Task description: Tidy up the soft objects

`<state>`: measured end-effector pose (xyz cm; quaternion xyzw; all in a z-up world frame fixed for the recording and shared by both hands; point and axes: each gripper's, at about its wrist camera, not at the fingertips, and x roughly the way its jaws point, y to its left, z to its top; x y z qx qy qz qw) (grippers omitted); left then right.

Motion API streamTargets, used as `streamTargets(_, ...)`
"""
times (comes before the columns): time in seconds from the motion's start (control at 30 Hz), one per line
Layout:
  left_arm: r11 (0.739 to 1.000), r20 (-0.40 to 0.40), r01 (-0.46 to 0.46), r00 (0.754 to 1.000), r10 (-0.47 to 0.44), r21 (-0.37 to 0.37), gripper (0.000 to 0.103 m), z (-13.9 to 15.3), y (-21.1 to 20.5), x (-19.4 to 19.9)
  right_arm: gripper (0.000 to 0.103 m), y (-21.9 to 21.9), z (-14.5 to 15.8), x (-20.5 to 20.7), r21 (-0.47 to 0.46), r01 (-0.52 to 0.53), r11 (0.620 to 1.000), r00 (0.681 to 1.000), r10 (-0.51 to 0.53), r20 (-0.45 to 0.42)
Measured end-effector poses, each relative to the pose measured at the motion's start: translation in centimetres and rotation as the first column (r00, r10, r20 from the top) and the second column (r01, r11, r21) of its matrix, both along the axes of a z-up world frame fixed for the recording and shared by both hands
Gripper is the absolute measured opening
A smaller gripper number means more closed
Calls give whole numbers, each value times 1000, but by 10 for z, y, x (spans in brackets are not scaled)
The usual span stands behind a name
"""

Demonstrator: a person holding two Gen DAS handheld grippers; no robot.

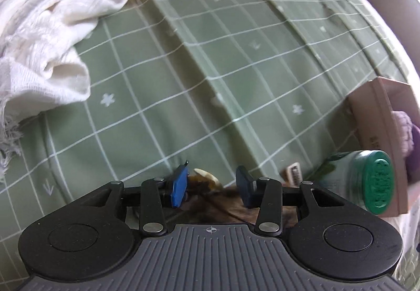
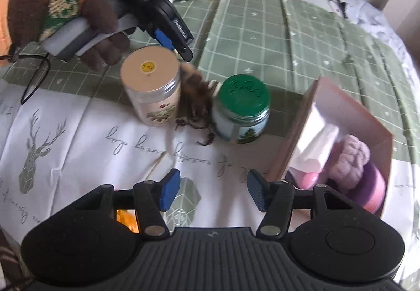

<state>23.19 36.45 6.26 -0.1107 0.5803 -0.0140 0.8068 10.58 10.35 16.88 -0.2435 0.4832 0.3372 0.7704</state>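
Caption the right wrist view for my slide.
Left gripper reaches toward brown furry toy between two jars.

White printed cloth [image 2: 78,138] carries grey cursive script, seen upside down; only word "day" [image 2: 115,137] readable, rest unclear. Green ribbed jar lid [image 2: 244,94] has embossed lettering, illegible. Small yellow round sticker [image 2: 147,65] on beige jar lid: print too small. Brown cardboard box wall [image 1: 374,142] shows blurred dark print, unreadable

Green checked bedspread [image 2: 262,36] under jars [image 2: 152,86], cardboard box [image 2: 294,133], white cloth [image 1: 39,36].
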Motion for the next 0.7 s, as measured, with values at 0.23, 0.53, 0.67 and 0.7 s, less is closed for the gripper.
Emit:
streamTargets(0.23, 1000, 65, -7, 998, 8, -14, 20, 1, 14, -19, 57, 1, -9, -4, -4, -19, 1000, 1000, 19, -14)
streamTargets(0.53, 985, 223, -114, 965, 141, -130, 13, 46, 68, -66, 57, 12, -4, -17, 33, -58, 998, 998, 59, -24)
streamTargets(0.67, 979, 268, -105, 952, 150, -174, 13, 68, 80, -91, 57, 22, -7, -25, 62, -78, 995, 994, 83, -78)
streamTargets(0.7, 976, 272, -100, 950, 152, -194, 13, 71, 80, -98, 57, 25, -9, -27, 61, -81, 995, 991, 87, -97)
